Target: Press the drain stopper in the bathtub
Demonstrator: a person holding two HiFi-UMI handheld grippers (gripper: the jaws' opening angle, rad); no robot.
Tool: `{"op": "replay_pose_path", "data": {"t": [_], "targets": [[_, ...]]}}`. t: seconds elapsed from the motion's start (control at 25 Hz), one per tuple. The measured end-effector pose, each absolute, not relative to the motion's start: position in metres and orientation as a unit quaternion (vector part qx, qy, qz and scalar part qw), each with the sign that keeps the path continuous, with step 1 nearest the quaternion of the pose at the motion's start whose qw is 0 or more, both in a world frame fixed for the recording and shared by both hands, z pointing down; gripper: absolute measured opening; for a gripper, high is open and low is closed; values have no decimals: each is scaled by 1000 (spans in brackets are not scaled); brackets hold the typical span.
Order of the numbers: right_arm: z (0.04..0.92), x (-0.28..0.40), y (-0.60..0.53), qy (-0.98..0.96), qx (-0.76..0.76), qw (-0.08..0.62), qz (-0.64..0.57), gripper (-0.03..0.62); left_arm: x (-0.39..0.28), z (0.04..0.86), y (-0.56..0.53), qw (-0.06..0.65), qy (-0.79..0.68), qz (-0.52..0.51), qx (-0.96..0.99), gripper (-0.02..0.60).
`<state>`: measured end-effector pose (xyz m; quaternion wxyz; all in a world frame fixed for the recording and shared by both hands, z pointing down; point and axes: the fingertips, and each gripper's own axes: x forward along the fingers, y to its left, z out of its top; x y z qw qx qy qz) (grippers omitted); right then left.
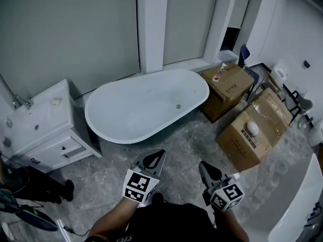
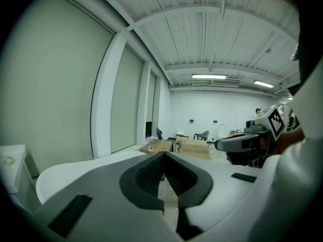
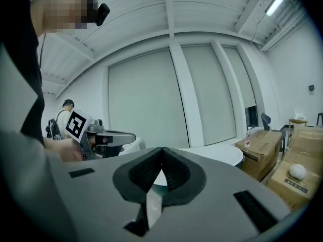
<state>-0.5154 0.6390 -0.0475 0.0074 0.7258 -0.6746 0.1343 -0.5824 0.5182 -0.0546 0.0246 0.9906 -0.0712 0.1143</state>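
1. Toward the right end of the white bathtub (image 1: 132, 111), on its bottom, the drain stopper (image 1: 178, 106) is seen as a small dark ring; its height cannot be judged from the head view.
2. Nothing is touching the stopper, and both grippers are held well apart from it, over the grey stone floor (image 1: 197, 135) on the near side of the tub.
3. The left gripper (image 1: 156, 157) is pointed toward the tub; in its own view its jaws (image 2: 164, 158) are pressed together at the tips with nothing between them.
4. The right gripper (image 1: 205, 167) is held just beside it, and its jaws (image 3: 162, 153) are likewise shut on nothing.
5. A white cabinet (image 1: 45, 125) stands left of the tub.
6. Two cardboard boxes (image 1: 229, 87) (image 1: 262, 120) stand to the right, the nearer one bearing a round white object (image 1: 252, 129), possibly a bulb.
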Motion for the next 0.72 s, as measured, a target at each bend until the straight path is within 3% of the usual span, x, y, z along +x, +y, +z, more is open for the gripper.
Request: {"op": "replay_pose_path", "data": {"t": [0.36,0.72], "targets": [[-36,-496,583,-687,710,9,153,15,-560,-36,471,54,-79,121,988,14],[-14,-405,540,-674,716,-25,180,15,-488,-21,424,66,-87,155,982,14]]}}
